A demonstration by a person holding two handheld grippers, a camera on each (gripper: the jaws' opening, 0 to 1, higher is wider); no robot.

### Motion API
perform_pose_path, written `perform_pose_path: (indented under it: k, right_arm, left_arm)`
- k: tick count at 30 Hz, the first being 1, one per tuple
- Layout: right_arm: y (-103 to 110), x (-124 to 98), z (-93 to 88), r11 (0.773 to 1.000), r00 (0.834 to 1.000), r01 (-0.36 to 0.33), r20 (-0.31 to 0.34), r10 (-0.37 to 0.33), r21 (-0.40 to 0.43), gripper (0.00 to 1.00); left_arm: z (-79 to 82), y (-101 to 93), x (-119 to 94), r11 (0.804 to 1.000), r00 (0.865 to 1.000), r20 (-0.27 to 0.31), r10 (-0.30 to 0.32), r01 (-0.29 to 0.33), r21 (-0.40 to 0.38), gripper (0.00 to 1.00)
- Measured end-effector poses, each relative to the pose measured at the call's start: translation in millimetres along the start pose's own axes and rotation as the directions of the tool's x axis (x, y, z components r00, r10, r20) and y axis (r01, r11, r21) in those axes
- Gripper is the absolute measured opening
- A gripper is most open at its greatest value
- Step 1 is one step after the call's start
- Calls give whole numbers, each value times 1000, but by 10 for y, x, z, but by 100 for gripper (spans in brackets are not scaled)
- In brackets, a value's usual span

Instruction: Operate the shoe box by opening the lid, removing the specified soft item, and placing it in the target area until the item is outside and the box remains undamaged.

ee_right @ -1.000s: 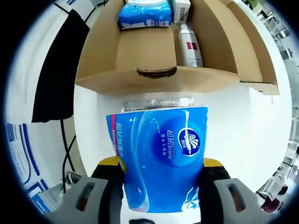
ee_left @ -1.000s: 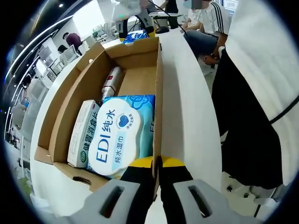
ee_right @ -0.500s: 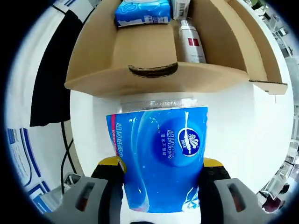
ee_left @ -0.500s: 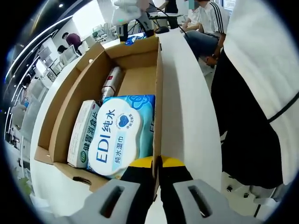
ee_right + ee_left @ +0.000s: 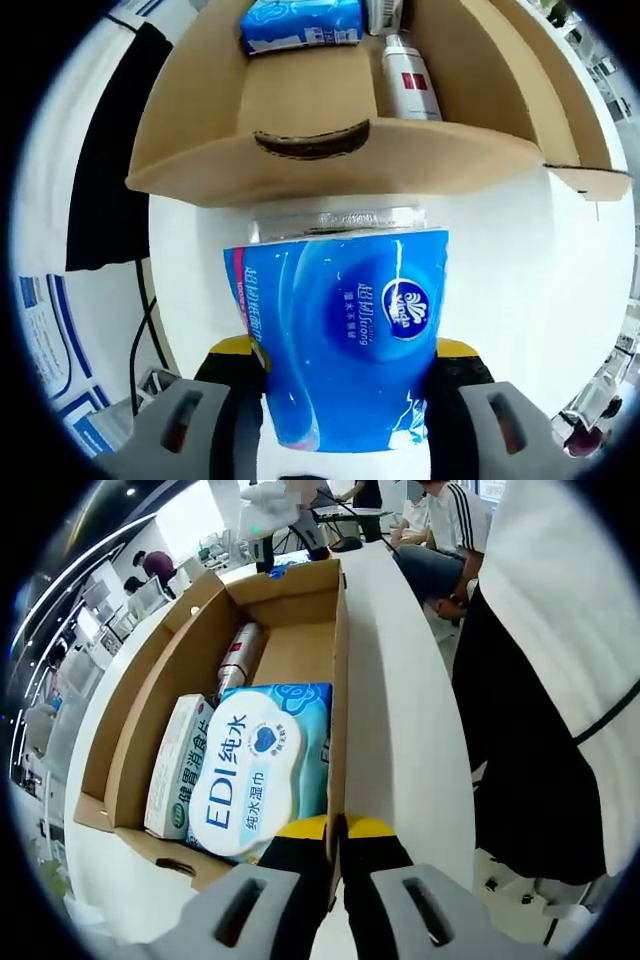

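In the left gripper view, my left gripper [image 5: 335,832] is clenched on the near end of the shoe box's right wall, one jaw inside and one outside. The shoe box [image 5: 338,680] lies open on the white desk [image 5: 400,730]. Inside it I see a pack of wet wipes [image 5: 255,770] at the near end, a white and green carton [image 5: 178,765] just beside it on the left, and a white bottle [image 5: 238,658] further along. A person in dark trousers [image 5: 530,740] stands at the right.

In the right gripper view, my right gripper [image 5: 345,365] grasps the blue tissue pack [image 5: 345,340] (the soft item), held outside the box above the desk [image 5: 520,260], just before the box's end wall [image 5: 320,155]. Beyond that wall lie the bottle [image 5: 405,85] and the wipes [image 5: 300,22].
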State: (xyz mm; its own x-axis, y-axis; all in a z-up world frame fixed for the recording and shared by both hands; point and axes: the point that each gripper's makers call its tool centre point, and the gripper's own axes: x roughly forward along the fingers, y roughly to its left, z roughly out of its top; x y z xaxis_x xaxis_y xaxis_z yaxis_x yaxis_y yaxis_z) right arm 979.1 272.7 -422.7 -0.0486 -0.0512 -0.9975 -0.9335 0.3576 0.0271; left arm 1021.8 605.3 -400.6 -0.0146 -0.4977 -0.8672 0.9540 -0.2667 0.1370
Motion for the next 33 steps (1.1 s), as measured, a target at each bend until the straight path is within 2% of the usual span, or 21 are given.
perform_pose_path:
  k: [3,7,9,12,18,20,22,23,26,33]
  right_arm:
    - [55,-2,-21,999,1000,-31,-1,31,38,64]
    - [19,15,-34,999,1000,-28,6,28,46,64]
    - [17,36,-48,996,999,-43,-6,43,82,65]
    - [38,31,-55,996,999,-43,-8,44,76,68]
    - [38,17,-43,997,999,4,41,-7,83,73]
    - [-25,-54,47,996,993,72,94,-77,57,78]
    - [40,-170,32,994,992,60,103,-69,88,80]
    - [-4,-158,70,992,986,69,141,-83,105,82]
    - [-18,-231,86,986,983,84,150,-106,144,85]
    - [28,-385,85,979,976,112,164,-140,169,81]
  left_arm:
    - [4,3,-1,1000,1000,-2,-2,2,-3,3]
    - [16,4,-7,1000,1000,-2,0,0,-3,3]
    - [17,5,-7,1000,1000,-2,0,0,-3,3]
    - [24,2,-11,1000,1000,-3,-1,1,-3,3]
    - [17,-2,-8,1000,1000,-2,-2,2,-1,3]
    - [17,-4,-7,1000,1000,-1,-1,1,2,3]
    - [21,-8,-9,1000,1000,0,-3,3,4,3]
    - [22,-11,-9,1000,1000,0,-6,6,5,3]
    - [26,-14,-11,1000,1000,0,-13,13,8,2]
    - [31,-22,-10,1000,1000,-3,-22,22,10,2]
